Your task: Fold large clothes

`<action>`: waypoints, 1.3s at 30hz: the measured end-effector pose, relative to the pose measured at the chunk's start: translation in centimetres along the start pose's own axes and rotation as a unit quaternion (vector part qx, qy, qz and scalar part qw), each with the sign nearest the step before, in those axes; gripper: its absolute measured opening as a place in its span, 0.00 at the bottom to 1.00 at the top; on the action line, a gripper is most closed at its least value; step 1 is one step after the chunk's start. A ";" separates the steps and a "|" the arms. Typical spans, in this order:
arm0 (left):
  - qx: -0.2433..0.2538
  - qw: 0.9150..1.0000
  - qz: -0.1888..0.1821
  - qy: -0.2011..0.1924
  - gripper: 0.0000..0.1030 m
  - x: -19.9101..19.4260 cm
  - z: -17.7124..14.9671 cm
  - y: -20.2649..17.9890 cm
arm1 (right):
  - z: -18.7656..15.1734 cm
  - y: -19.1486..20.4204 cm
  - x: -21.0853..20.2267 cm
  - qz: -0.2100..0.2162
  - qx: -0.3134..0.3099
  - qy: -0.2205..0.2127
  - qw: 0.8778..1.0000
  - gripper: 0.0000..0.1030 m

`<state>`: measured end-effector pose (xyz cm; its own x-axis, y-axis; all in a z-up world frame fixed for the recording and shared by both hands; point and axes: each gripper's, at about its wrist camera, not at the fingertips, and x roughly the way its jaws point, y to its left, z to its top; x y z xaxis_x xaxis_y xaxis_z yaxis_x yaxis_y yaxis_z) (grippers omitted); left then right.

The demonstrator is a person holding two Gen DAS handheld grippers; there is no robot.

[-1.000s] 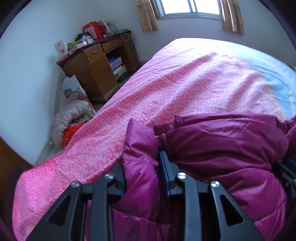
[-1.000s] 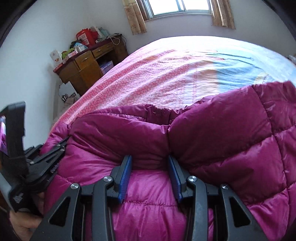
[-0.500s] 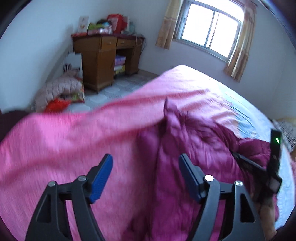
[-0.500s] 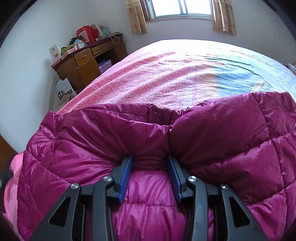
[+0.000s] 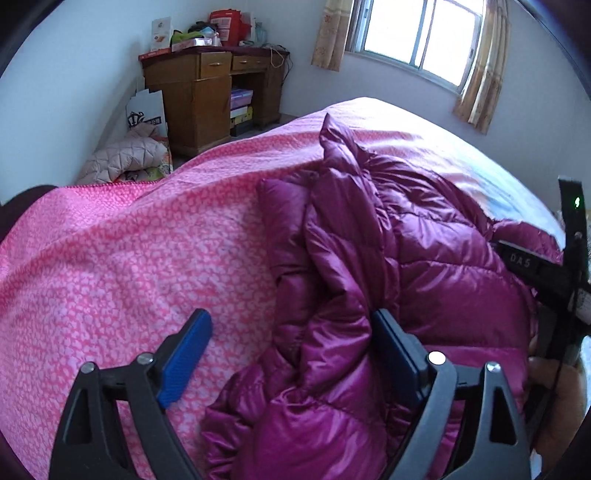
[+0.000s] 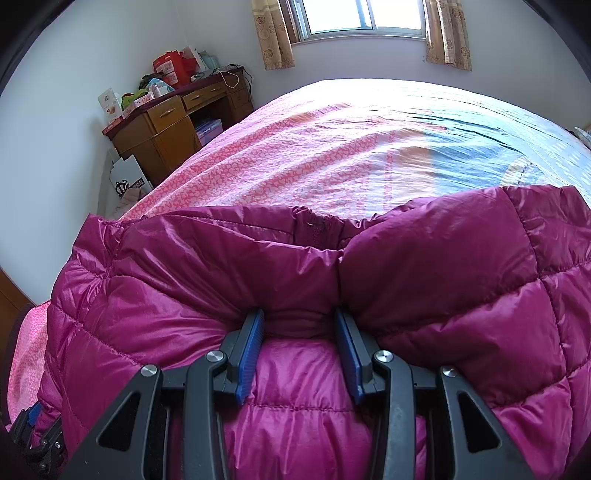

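Since a second ago my left tool [image 5: 291, 350] has let go of the fold it was pinching and drawn back; its jaws now stand wide apart over the jacket's edge, holding nothing. The bed [image 5: 110, 258], under a pink patterned cover, fills most of both views. The magenta down jacket [image 6: 406, 266] lies bunched on the bed's near side, one ridge of it standing up toward the window [image 5: 417, 33] in the left view. The left tool's right pad touches the jacket's side; its left pad hangs over bare cover. My right tool [image 6: 299, 343] is clamped on a thick roll of the jacket, fabric bulging between and over the pads. A wooden desk [image 5: 207, 99] stands against the far wall, cluttered on top, with a pale quilted garment [image 5: 125, 158] heaped on the floor beside it.
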<state>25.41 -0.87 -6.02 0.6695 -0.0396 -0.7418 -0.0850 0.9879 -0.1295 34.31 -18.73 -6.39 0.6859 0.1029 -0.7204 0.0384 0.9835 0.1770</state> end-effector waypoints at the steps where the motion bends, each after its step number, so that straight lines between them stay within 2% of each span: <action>1: 0.006 1.000 0.007 0.001 0.89 0.1 0.0 -0.3 | 0.0 0.0 0.0 0.000 0.000 0.000 1.000 0.40; 6: 0.021 0.999 0.026 0.003 0.91 0.3 0.0 -0.6 | 0.0 0.0 -0.1 0.006 0.005 0.002 1.000 0.41; 12: 0.024 0.999 0.032 0.002 0.91 0.5 -0.1 -0.6 | 1.0 1.5 -1.6 -0.037 -0.021 0.043 0.998 0.41; 16: 0.022 0.999 0.029 0.001 0.91 0.4 -0.3 -1.1 | 0.3 2.0 -6.8 0.008 -0.012 -0.017 1.000 0.41; 19: 0.019 1.000 0.024 0.000 0.91 0.4 -0.4 -1.0 | -1.3 2.4 -8.1 0.033 -0.008 -0.014 0.999 0.41; 22: 0.007 1.000 0.005 -0.005 0.91 0.0 -0.6 -0.2 | -3.7 1.5 -5.9 0.046 0.026 0.018 0.998 0.41; 25: -0.011 1.000 -0.024 -0.014 0.91 -0.6 -0.8 0.6 | -5.5 1.5 -5.4 0.045 0.013 -0.016 0.999 0.39; 28: -0.040 0.996 -0.071 -0.021 0.91 -1.8 -1.5 1.5 | -5.6 1.5 -5.3 0.042 0.013 -0.017 0.999 0.39; 30: -0.075 0.989 -0.126 -0.023 0.94 -2.4 -2.2 1.7 | -5.7 1.0 -5.2 0.056 0.022 -0.019 0.998 0.40; 31: -0.087 0.985 -0.145 -0.024 0.99 -2.4 -2.4 1.4 | -5.8 0.7 -5.3 0.065 0.029 -0.021 0.997 0.40; 34: -0.085 0.988 -0.123 -0.023 0.99 -1.9 -1.9 0.4 | -5.9 -0.2 -5.2 0.085 0.043 -0.024 0.995 0.40; 36: -0.108 0.984 -0.138 -0.035 0.74 -1.9 -1.2 0.4 | -6.0 -0.8 -5.1 0.100 0.056 -0.026 0.993 0.40; 37: -0.113 0.981 -0.151 -0.036 0.51 -2.0 -0.8 0.4 | -6.1 -1.1 -5.1 0.106 0.061 -0.027 0.992 0.40; 38: -0.110 0.981 -0.154 -0.038 0.40 -2.3 -0.3 0.1 | -6.1 -1.3 -5.2 0.112 0.066 -0.028 0.991 0.40; 39: -0.107 0.981 -0.153 -0.044 0.36 -2.7 0.1 -0.1 | -6.2 -1.5 -5.2 0.117 0.070 -0.028 0.990 0.40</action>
<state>23.72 -0.79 -3.97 0.7485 -0.3072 -0.5876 -0.0167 0.8771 -0.4799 26.20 -19.77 -7.09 0.7269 0.3129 -0.6113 -0.0287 0.9032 0.4282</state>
